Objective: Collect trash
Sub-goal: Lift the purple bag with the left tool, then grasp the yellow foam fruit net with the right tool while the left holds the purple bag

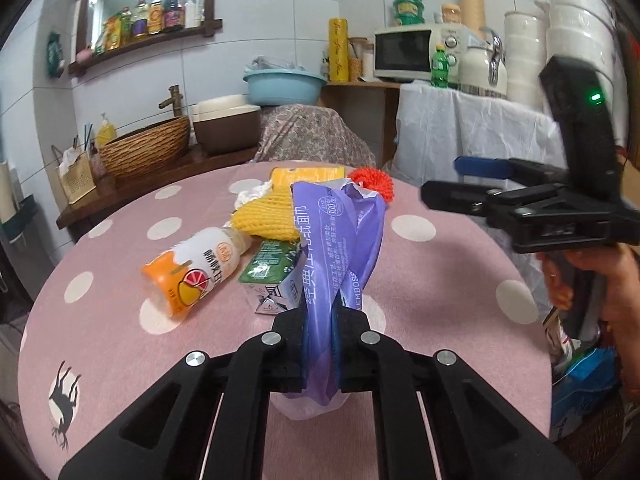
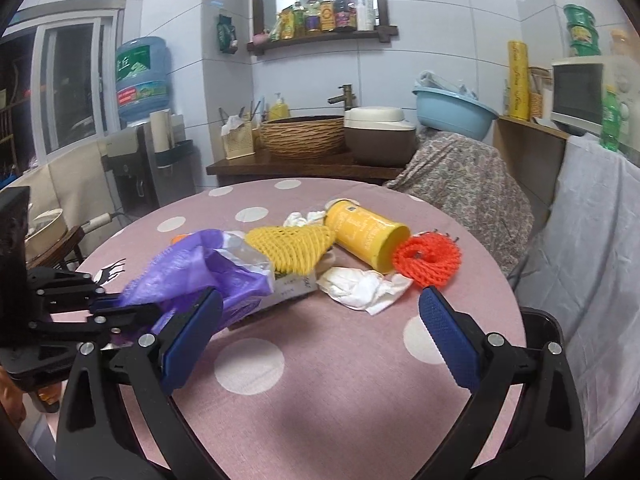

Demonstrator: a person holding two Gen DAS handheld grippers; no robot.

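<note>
Trash (image 2: 362, 286) on pink dotted tablecloth (image 2: 320, 400) – left jaws pinching purple wrapper (image 1: 336, 248), right jaws spread

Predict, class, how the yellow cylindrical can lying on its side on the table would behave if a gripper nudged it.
The yellow can lies on its side, so it would probably roll. The orange net at its open end may check it that way. Its walls look rigid, so it should keep its shape.
</note>
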